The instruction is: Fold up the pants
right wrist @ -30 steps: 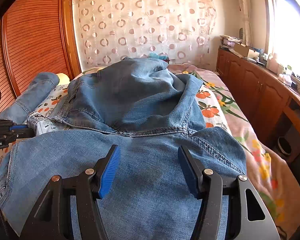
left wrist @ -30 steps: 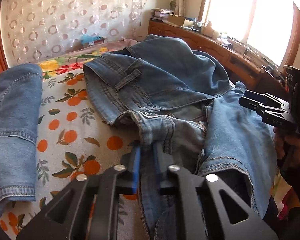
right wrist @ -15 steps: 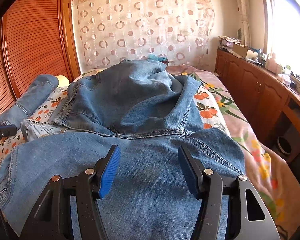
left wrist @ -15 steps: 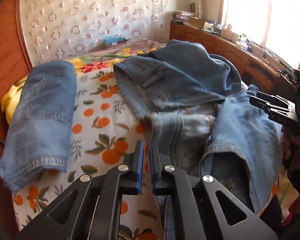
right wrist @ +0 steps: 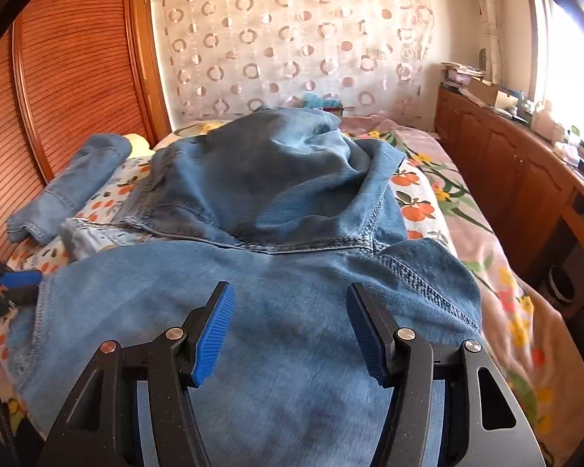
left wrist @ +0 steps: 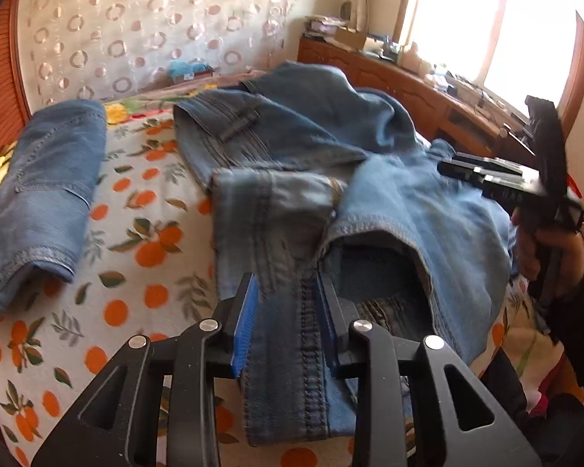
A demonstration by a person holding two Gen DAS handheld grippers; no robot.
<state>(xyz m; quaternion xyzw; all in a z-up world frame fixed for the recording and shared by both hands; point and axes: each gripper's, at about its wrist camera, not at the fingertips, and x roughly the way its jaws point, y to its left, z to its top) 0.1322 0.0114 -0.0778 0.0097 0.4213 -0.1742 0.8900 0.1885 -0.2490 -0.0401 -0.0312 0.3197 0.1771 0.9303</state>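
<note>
Left tool (left wrist: 288, 319) has slid back, opening around blurred jeans (left wrist: 276, 225); right tool (right wrist: 290, 330) released.

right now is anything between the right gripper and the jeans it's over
Nothing visible. The right gripper hangs open directly over the jeans, only bare denim showing between its fingers. The folded jeans lie off to the left on the bed, out of the way.
</note>
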